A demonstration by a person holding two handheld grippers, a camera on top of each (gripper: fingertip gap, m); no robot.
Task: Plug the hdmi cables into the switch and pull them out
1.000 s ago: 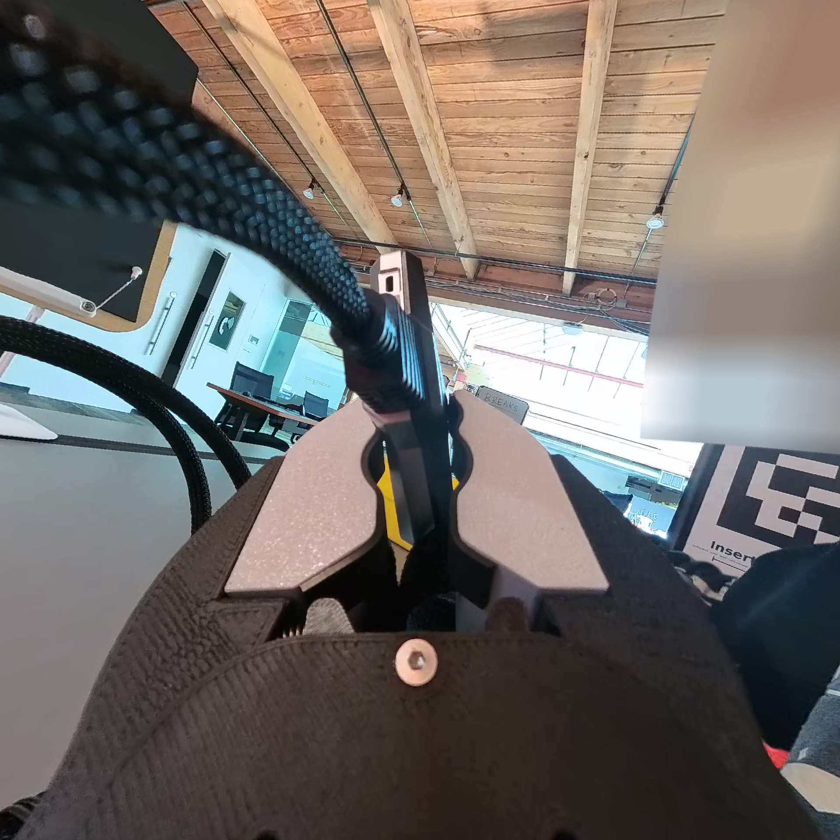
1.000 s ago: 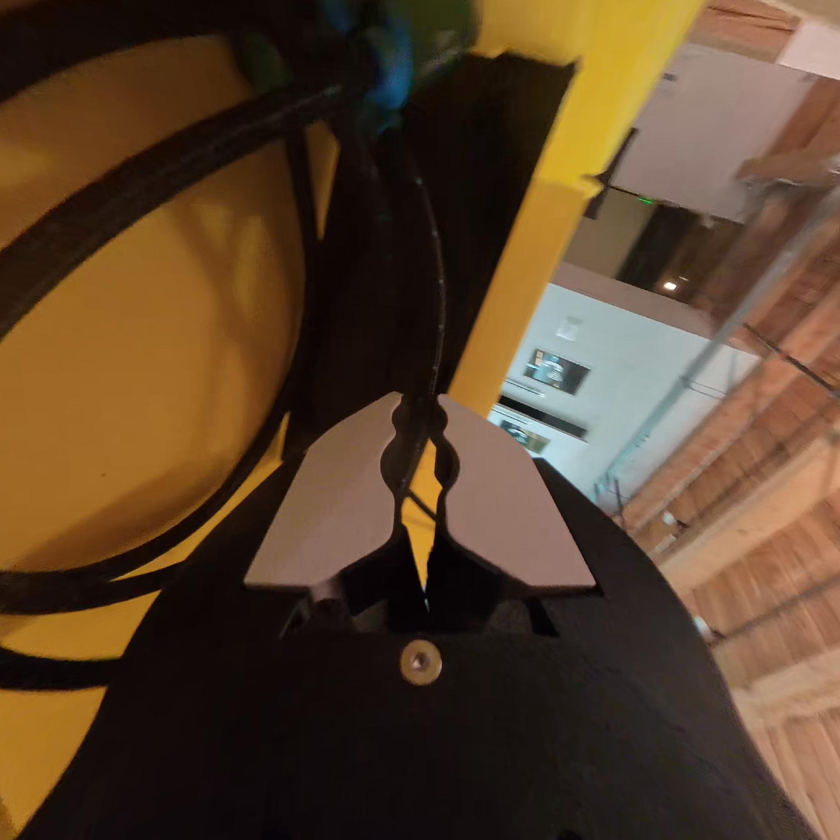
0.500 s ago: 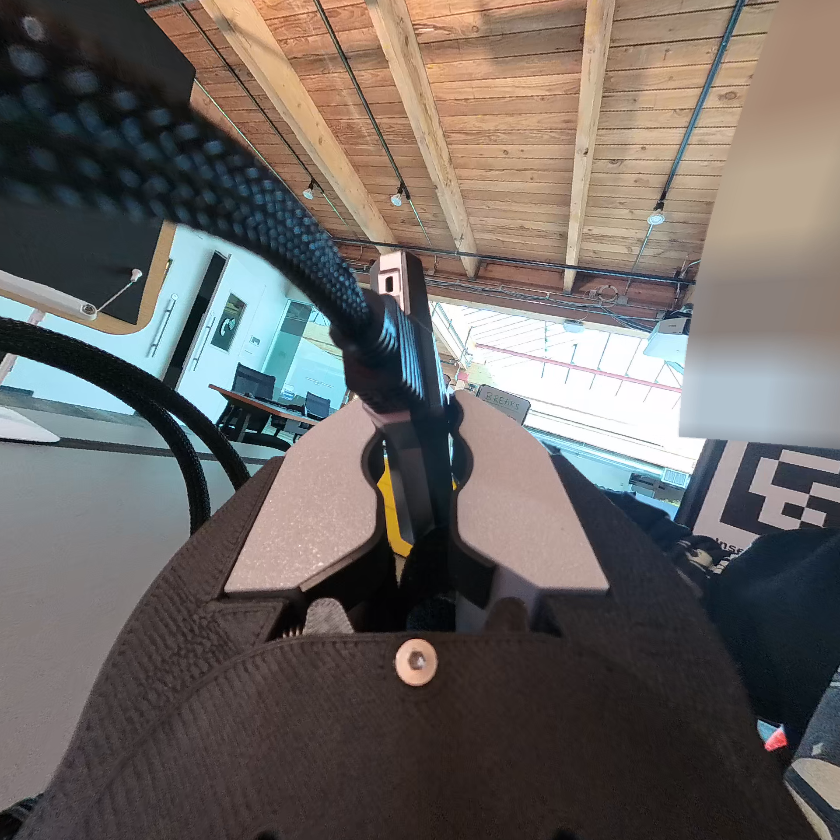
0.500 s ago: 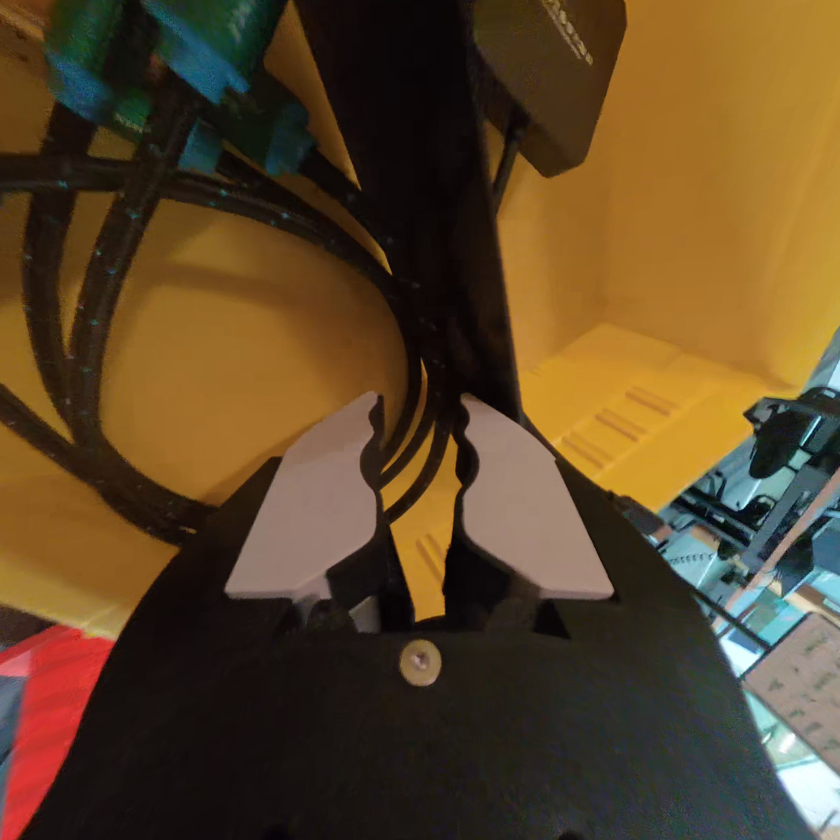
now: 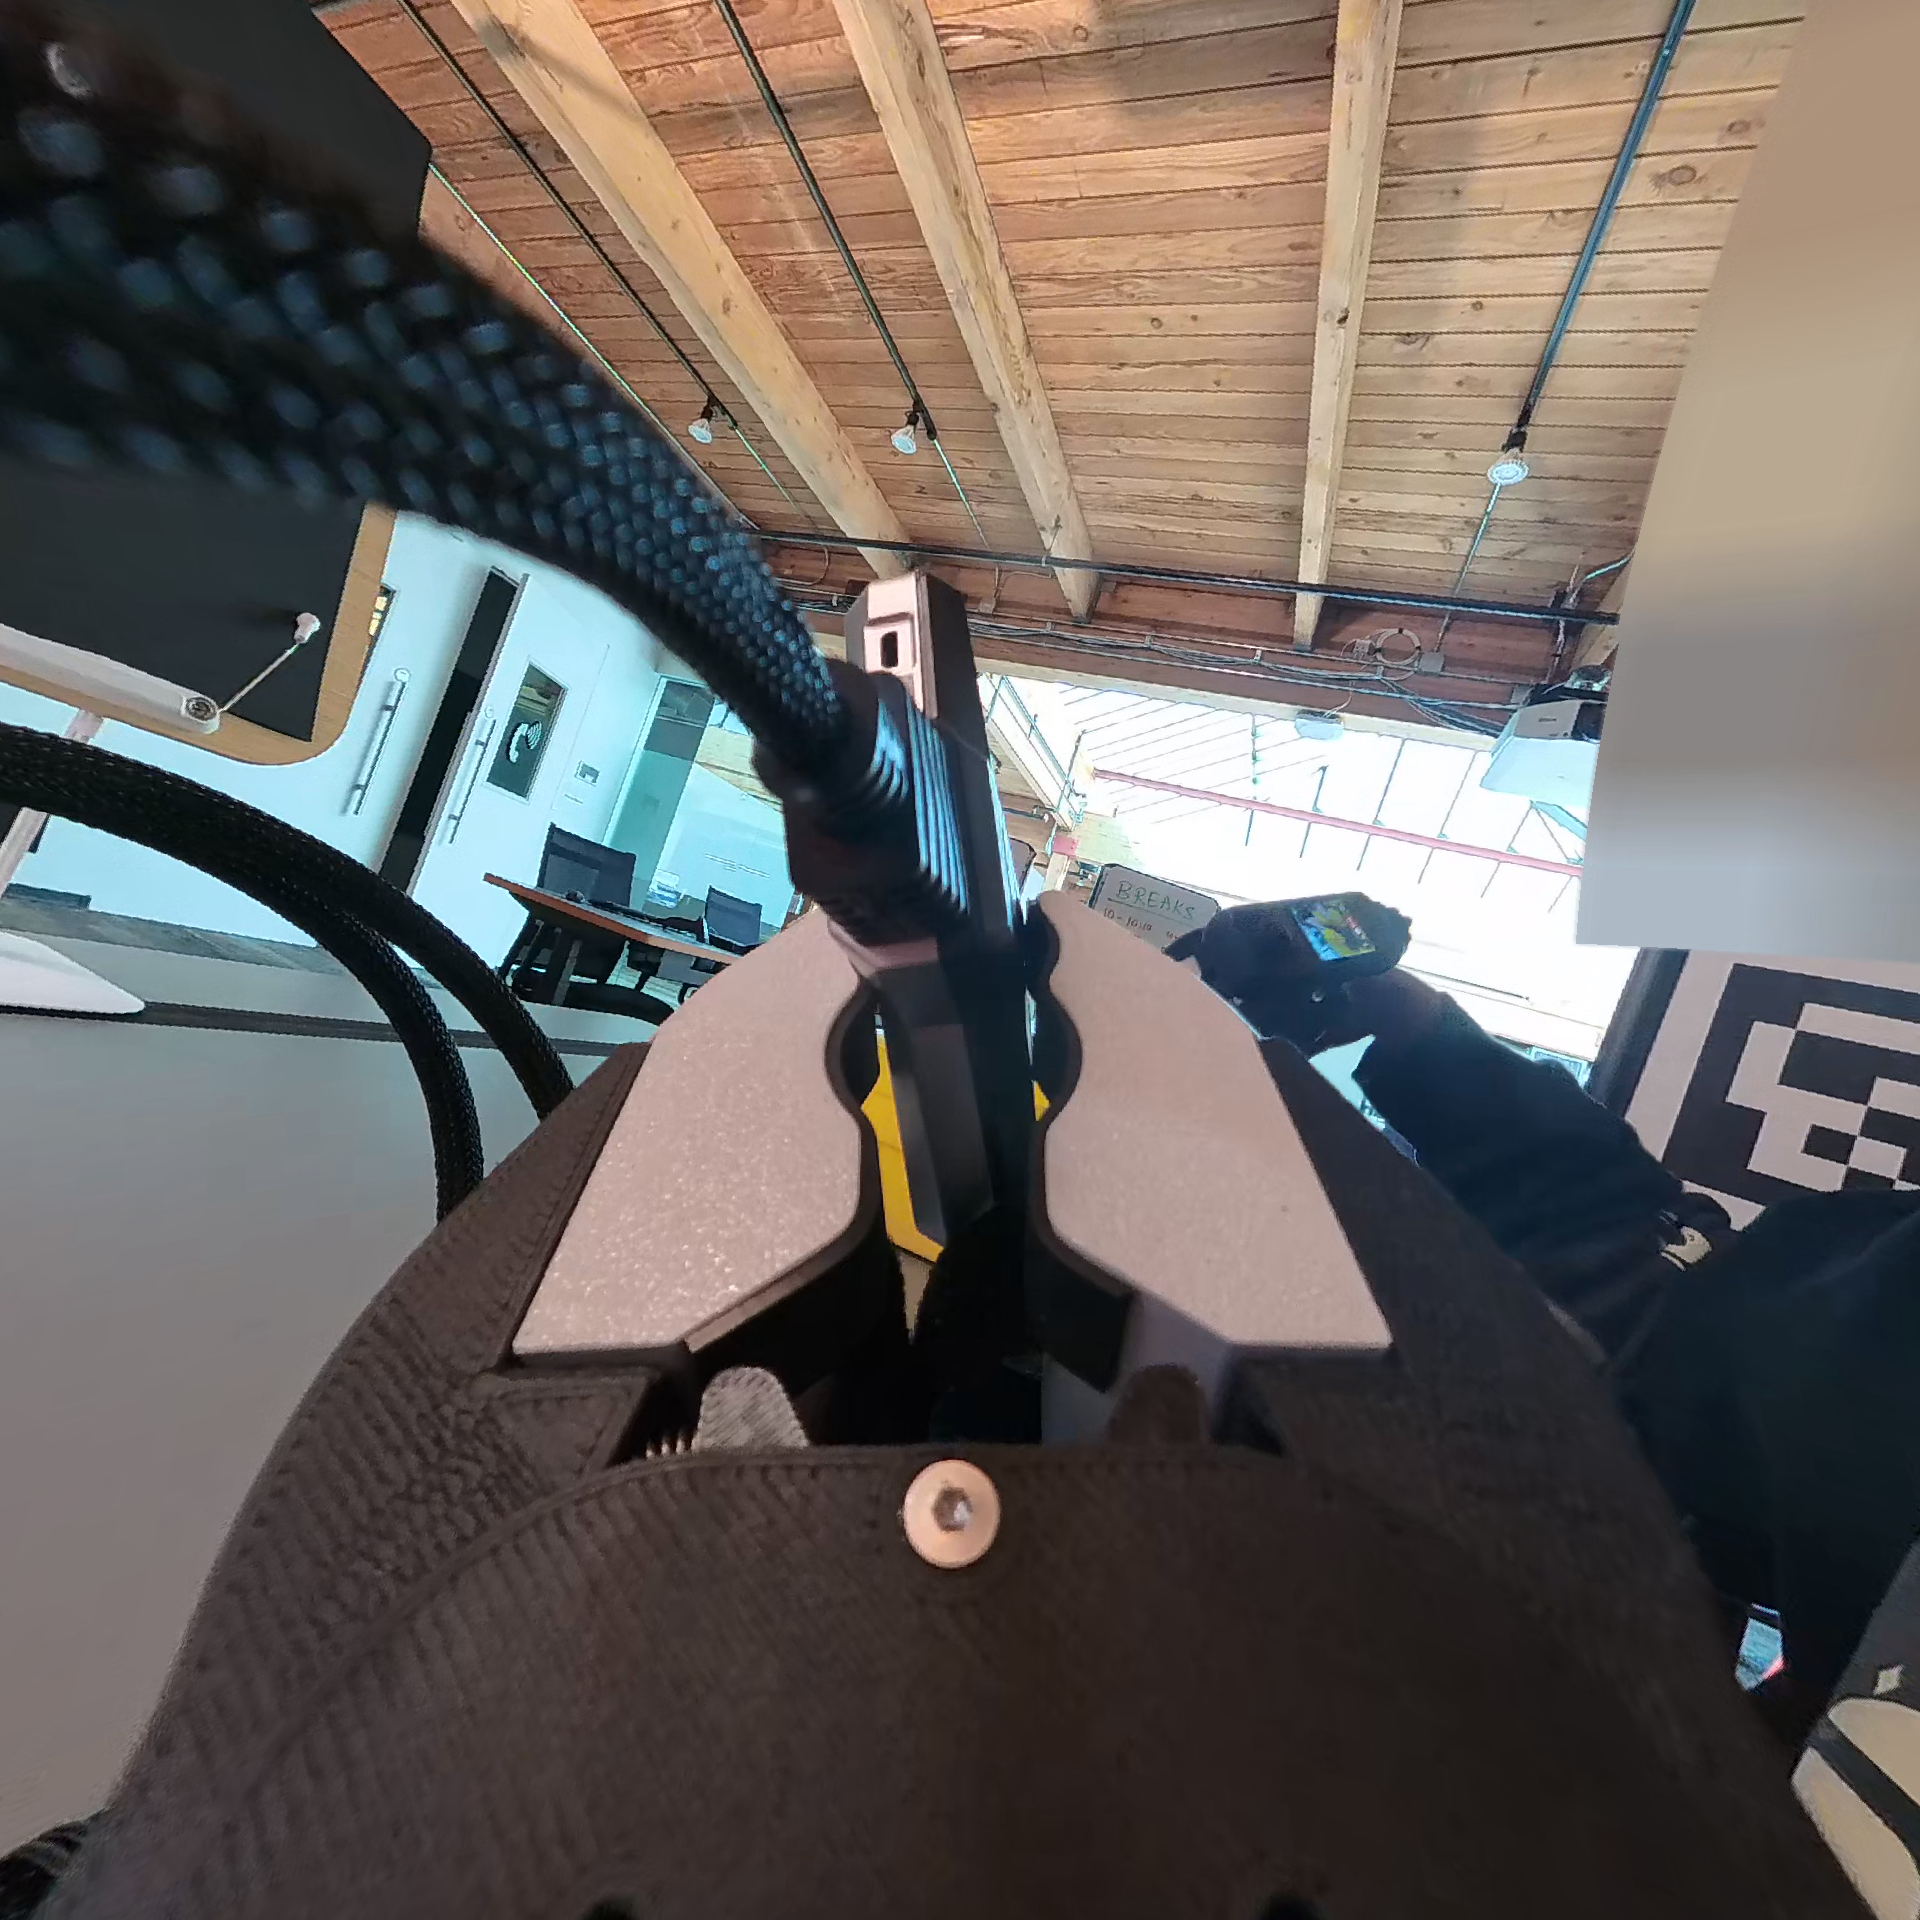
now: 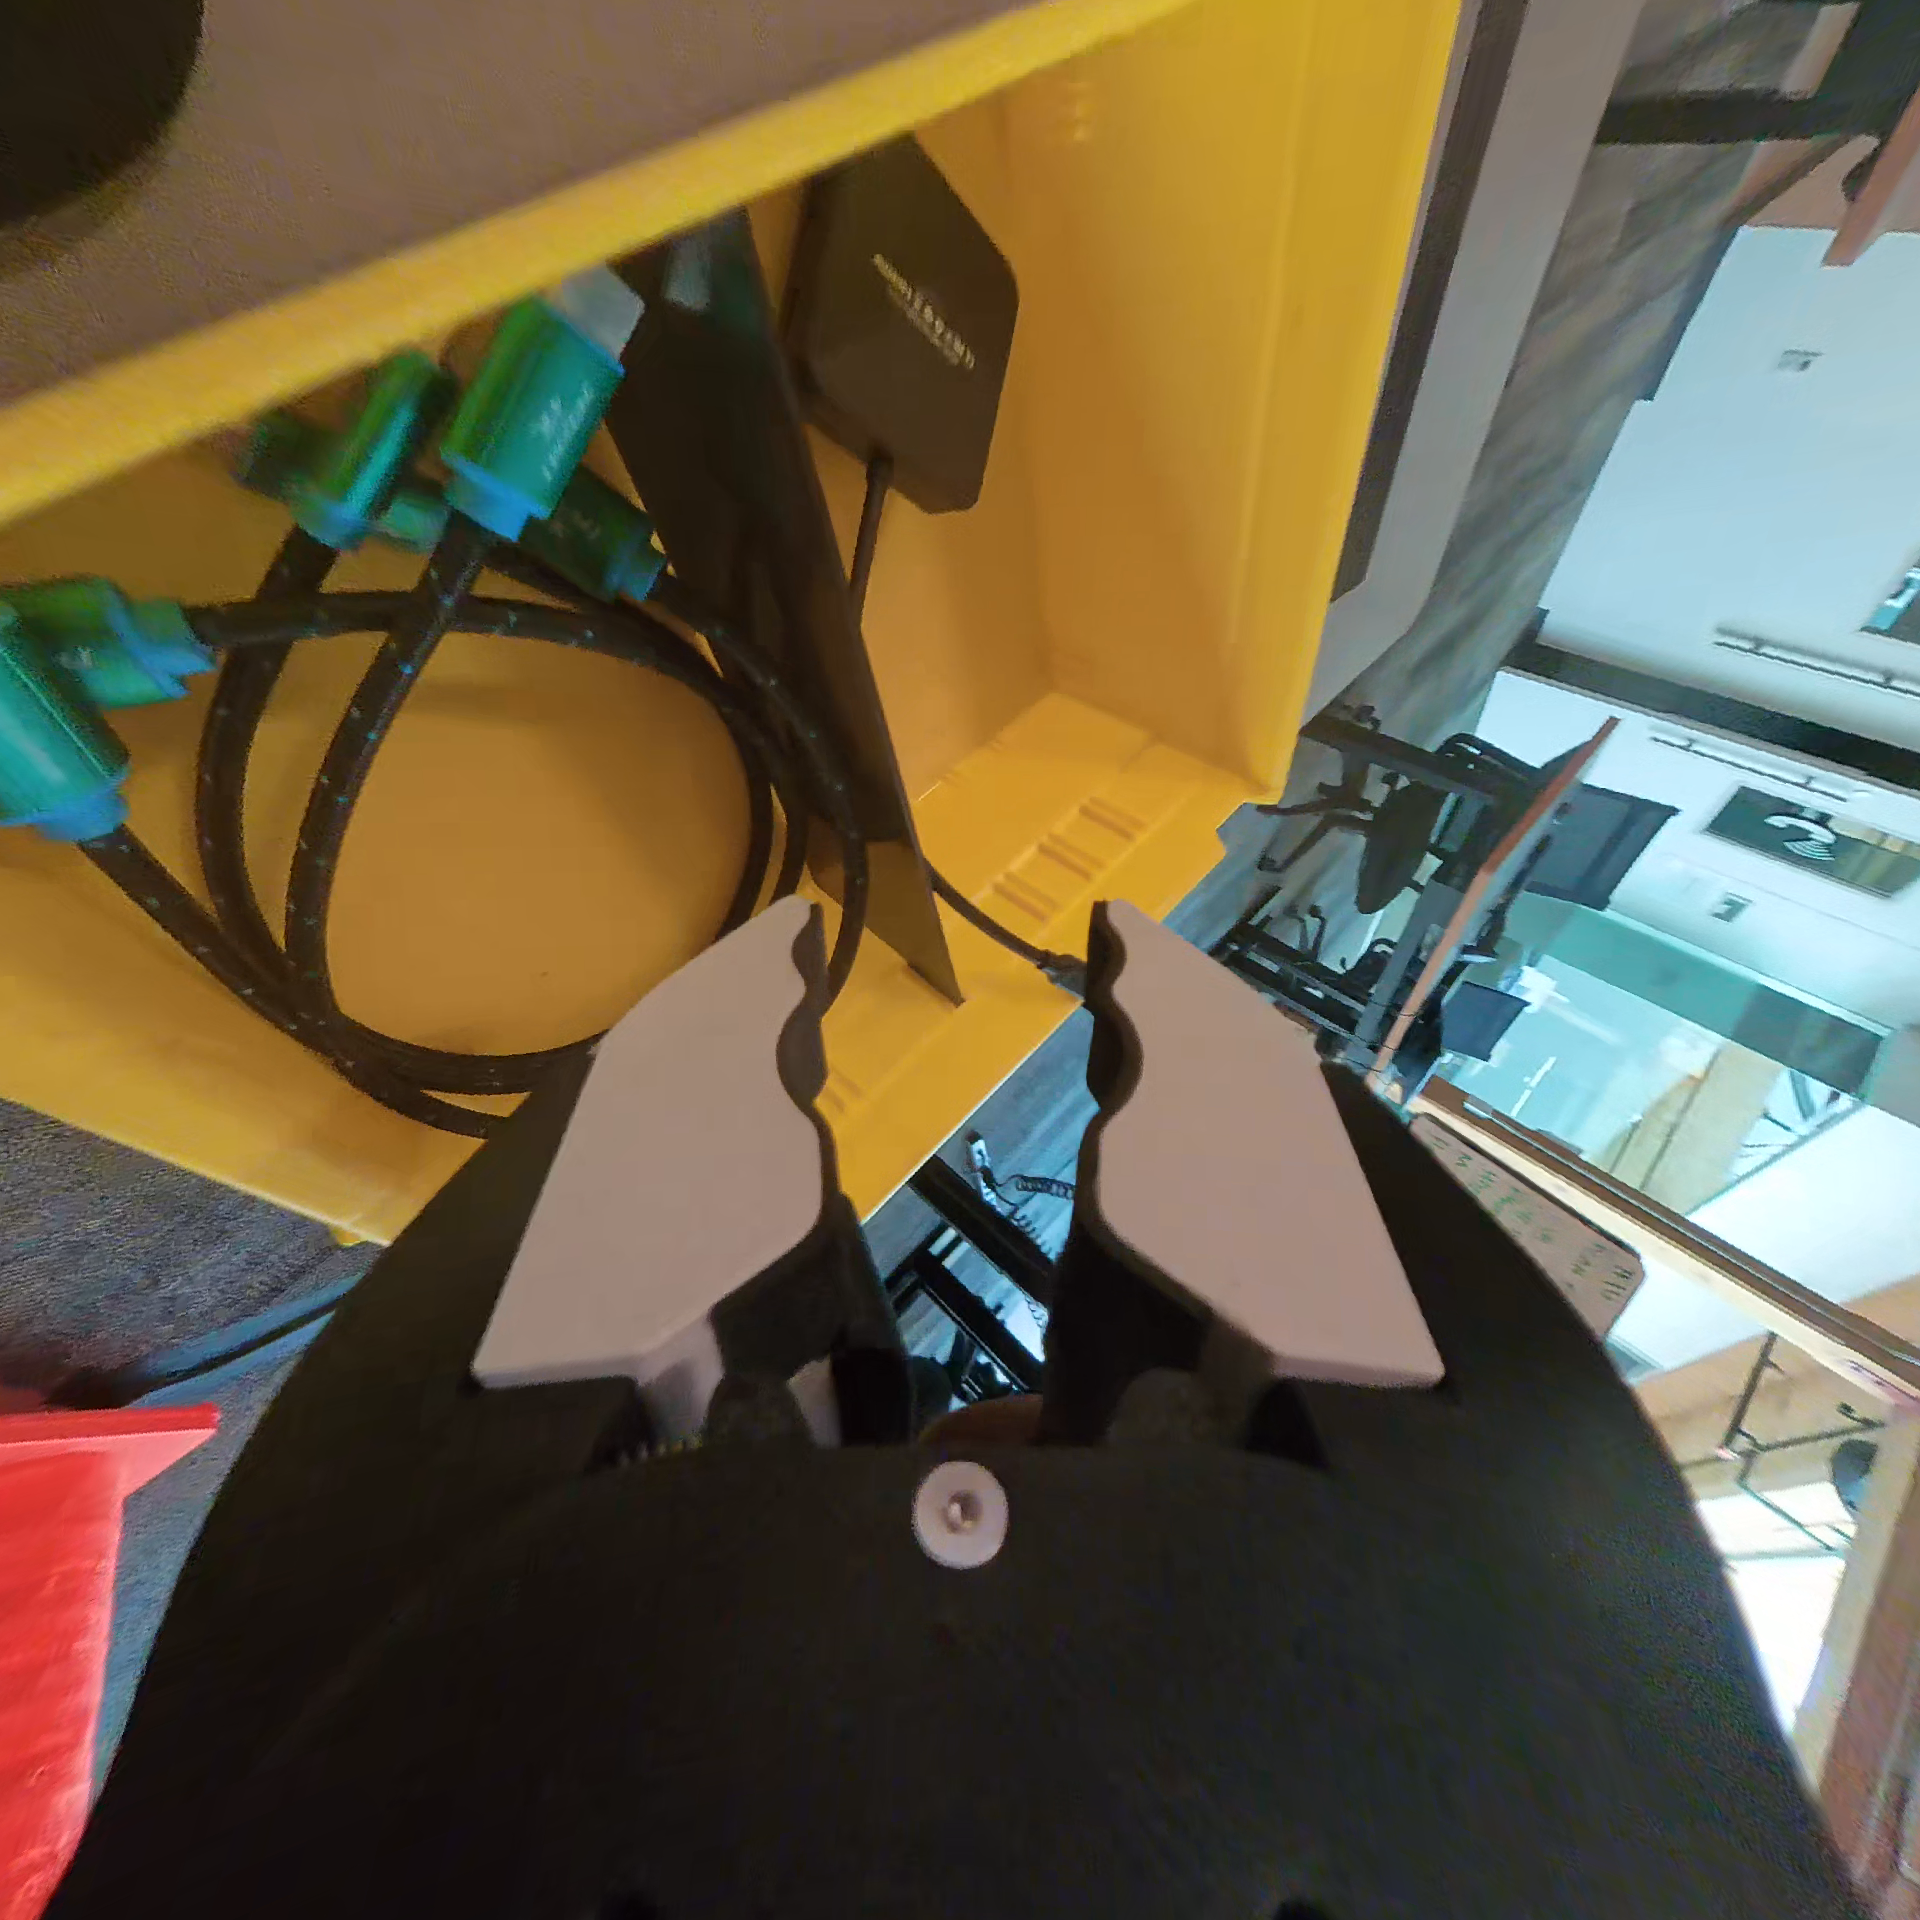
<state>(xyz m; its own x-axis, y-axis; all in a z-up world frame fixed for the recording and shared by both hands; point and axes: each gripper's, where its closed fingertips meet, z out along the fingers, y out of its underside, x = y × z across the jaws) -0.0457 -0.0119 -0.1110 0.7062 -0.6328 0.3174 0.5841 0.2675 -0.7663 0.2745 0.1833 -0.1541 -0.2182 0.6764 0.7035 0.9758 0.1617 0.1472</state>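
My left gripper [image 5: 951,1023] clamps the switch [image 5: 951,831] edge-up to steady its plugged cable [image 5: 582,488], while my right gripper [image 6: 951,987] gapes wide and empty before the yellow bin [image 6: 1143,520] of spare cables [image 6: 520,436].

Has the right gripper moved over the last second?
Yes. The right gripper has backed out of the yellow bin: its near edge now shows beneath the fingers, with the green HDMI plugs farther off, and the jaws have opened.
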